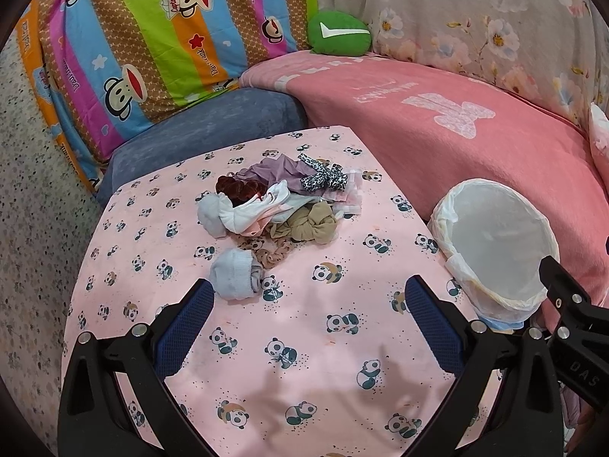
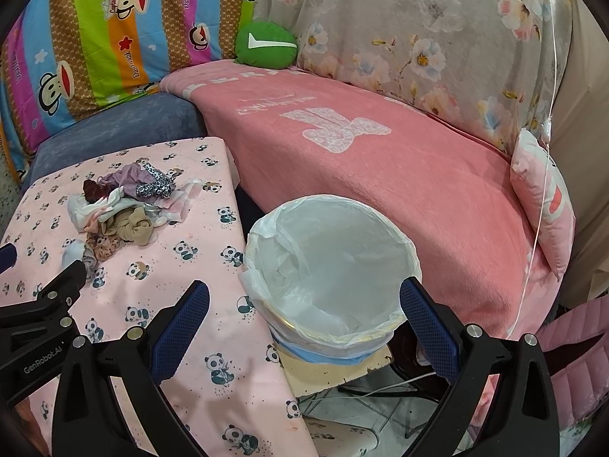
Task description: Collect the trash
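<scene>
Two tools hang spread and empty over a bench (image 1: 312, 350) draped in a pink panda-print cloth. From the left wrist view, the left tool (image 1: 308, 304), its blue-padded fingers (image 1: 182, 331) wide apart, sits above the near half of the cloth, just short of a rolled pale-blue sock (image 1: 234, 274). Beyond that sock, toward the far middle of the bench, lies a heap of discarded fabric scraps (image 1: 278, 202): a white rag, a beige knotted piece, a leopard-print strip, lilac cloth and a dark red scrunchie. From the right wrist view, the right tool (image 2: 304, 318), likewise spread, hovers at the near rim of a round bin lined with a white plastic bag (image 2: 335, 266), which stands off the bench's right edge, between the bench and a sofa covered by a pink blanket (image 2: 380, 160). A green cushion (image 2: 266, 43) rests at the far back of the sofa, beside a striped cartoon-monkey pillow (image 2: 125, 26) and a floral cover (image 2: 418, 30).
</scene>
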`<state>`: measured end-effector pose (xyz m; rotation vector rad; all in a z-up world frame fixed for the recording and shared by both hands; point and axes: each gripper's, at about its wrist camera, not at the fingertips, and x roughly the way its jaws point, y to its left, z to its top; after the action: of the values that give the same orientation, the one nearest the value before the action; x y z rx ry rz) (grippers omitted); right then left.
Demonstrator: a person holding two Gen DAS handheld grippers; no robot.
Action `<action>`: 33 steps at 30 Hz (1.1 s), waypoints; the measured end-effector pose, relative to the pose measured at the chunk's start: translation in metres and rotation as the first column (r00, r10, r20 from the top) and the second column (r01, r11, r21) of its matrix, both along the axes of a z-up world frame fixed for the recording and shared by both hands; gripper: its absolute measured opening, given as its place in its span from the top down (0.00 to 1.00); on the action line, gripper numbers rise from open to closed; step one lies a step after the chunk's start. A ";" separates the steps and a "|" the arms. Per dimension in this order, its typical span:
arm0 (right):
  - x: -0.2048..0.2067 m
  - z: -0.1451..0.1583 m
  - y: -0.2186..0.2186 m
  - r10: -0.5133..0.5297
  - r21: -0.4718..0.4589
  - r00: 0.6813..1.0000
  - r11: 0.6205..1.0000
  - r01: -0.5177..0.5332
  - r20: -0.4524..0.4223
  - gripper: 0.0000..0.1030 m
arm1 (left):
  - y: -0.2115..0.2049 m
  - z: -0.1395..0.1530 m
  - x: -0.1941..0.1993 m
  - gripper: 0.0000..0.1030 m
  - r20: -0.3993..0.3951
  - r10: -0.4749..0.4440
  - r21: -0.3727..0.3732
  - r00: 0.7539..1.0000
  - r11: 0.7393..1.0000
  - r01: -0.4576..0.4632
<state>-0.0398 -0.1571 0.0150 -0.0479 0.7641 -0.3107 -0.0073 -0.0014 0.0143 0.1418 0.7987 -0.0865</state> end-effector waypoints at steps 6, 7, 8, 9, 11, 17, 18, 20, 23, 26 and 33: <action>0.002 0.000 0.000 -0.001 0.001 1.000 1.000 0.001 0.006 0.05 | 0.005 -0.001 0.003 0.07 -0.005 -0.003 -0.014 1.000 1.000 0.003; 0.002 0.000 0.001 -0.001 0.001 1.000 1.000 0.001 0.008 0.05 | 0.006 -0.002 0.003 0.07 -0.006 -0.004 -0.017 1.000 1.000 0.004; 0.003 0.000 0.001 -0.002 0.000 1.000 1.000 0.002 0.010 0.05 | 0.006 -0.002 0.004 0.07 -0.006 -0.005 -0.018 1.000 1.000 0.005; 0.002 -0.001 0.002 -0.003 0.000 1.000 1.000 0.003 0.012 0.05 | 0.007 -0.002 0.003 0.07 -0.006 -0.006 -0.019 1.000 1.000 0.006; 0.002 -0.001 0.002 -0.005 0.001 1.000 1.000 0.005 0.016 0.05 | 0.008 -0.003 0.004 0.07 -0.006 -0.007 -0.023 1.000 1.000 0.007; 0.002 -0.002 0.007 -0.001 0.007 1.000 1.000 0.001 0.025 0.05 | 0.014 -0.005 0.008 0.07 -0.016 -0.001 -0.033 1.000 0.999 0.000; 0.003 -0.002 0.009 0.002 0.005 1.000 1.000 -0.002 0.025 0.05 | 0.017 -0.006 0.009 0.07 -0.020 0.004 -0.039 1.000 0.999 -0.005; 0.004 -0.002 0.013 0.007 0.004 1.000 1.000 -0.007 0.027 0.05 | 0.025 -0.010 0.013 0.07 -0.033 0.014 -0.048 0.999 0.999 -0.016; 0.006 -0.003 0.018 0.016 0.005 0.999 1.000 -0.016 0.034 0.05 | 0.041 -0.018 0.018 0.07 -0.055 0.035 -0.059 0.998 0.998 -0.038; 0.010 -0.006 0.024 0.024 0.008 0.999 1.000 -0.024 0.037 0.05 | 0.062 -0.028 0.024 0.07 -0.074 0.069 -0.068 0.995 0.995 -0.075; 0.028 -0.015 0.038 0.042 0.057 0.999 0.997 -0.043 0.033 0.05 | 0.099 -0.051 0.044 0.07 -0.131 0.107 -0.084 0.986 0.989 -0.119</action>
<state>-0.0122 -0.1192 -0.0004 -0.0051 0.7396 -0.2483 0.0367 0.0978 -0.0362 0.0043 0.9255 -0.0243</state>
